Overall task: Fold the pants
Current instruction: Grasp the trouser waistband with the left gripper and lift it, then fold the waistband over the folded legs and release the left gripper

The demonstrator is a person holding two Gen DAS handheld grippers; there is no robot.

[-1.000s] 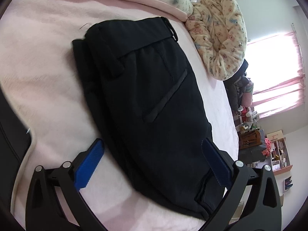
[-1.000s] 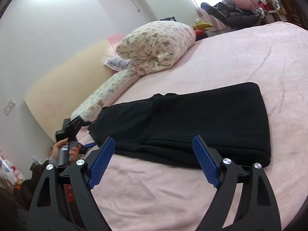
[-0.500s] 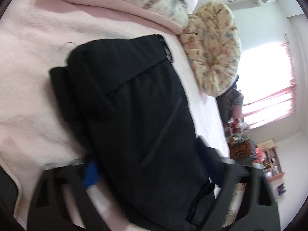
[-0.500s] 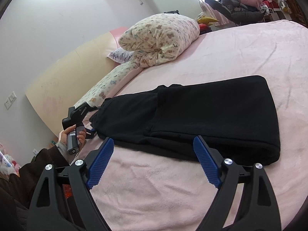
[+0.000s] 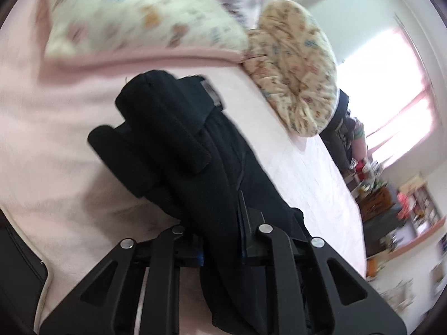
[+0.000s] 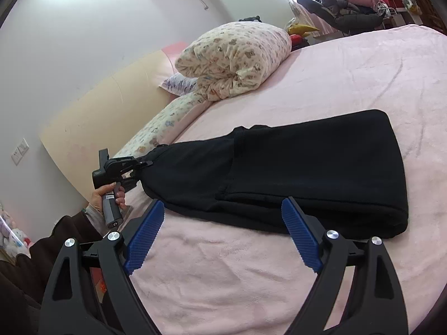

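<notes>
Left gripper point(image 5: 220, 240) closing, pinching end of black pants point(image 6: 307, 167) on pink bed point(image 6: 349, 78); right gripper point(image 6: 223, 234) hovering wide open, holding nothing.

Pink bed point(image 6: 349, 64) against white walls point(image 6: 83, 42), bright pink-curtained window point(image 5: 391, 89), cluttered shelves point(image 5: 419, 209).

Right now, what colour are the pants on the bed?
Black pants, clearest in the right wrist view.

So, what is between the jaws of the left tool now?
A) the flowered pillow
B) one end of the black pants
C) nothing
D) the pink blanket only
B: the left tool is closing on one end of the black pants, bunching the cloth there.
</notes>
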